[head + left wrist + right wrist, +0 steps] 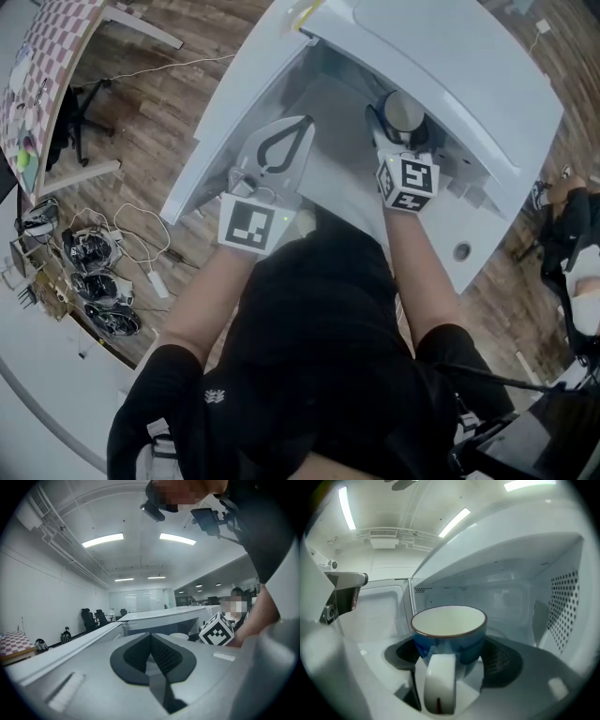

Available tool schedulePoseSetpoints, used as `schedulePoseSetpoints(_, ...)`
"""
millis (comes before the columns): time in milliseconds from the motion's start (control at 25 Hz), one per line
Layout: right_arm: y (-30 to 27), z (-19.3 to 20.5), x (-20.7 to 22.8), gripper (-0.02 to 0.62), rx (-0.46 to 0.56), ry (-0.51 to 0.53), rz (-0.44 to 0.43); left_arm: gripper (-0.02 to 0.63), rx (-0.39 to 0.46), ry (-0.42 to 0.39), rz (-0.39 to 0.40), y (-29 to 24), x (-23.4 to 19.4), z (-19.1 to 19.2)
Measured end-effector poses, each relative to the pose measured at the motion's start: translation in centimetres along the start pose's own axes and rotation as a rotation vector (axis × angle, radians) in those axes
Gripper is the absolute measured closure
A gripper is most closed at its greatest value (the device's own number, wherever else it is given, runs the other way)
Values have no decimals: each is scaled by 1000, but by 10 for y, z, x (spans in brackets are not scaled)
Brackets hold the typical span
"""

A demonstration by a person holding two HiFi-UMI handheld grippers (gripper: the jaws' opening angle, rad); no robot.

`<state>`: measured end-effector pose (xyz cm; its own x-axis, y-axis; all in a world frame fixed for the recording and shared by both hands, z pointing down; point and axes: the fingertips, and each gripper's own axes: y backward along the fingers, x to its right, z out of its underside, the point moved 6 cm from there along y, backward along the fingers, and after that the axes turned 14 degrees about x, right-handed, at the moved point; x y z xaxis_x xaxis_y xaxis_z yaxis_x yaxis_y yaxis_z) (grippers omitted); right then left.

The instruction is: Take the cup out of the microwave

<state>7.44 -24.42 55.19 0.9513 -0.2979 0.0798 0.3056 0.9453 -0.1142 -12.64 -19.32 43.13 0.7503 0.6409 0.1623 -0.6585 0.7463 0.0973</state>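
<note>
Blue cup is sitting inside the microwave, your right tool gripping it, while you are holding your left tool closed, empty.

There is one white microwave, and one blue cup is inside it. There are two grippers, the left gripper and the right gripper, and each one has one marker cube on it, so that makes two cubes. Far off by the wall stand two black office chairs, and there is one checked board.
</note>
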Motion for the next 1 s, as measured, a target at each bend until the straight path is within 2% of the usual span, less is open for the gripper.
schedulePoseSetpoints(400, 37, -14, -19, 208, 8, 12, -27, 600, 25, 20, -87, 36, 0, -22)
schedulePoseSetpoints(1000, 94, -67, -24, 209, 26, 0, -26, 600, 51, 6, -116, 72, 8, -63)
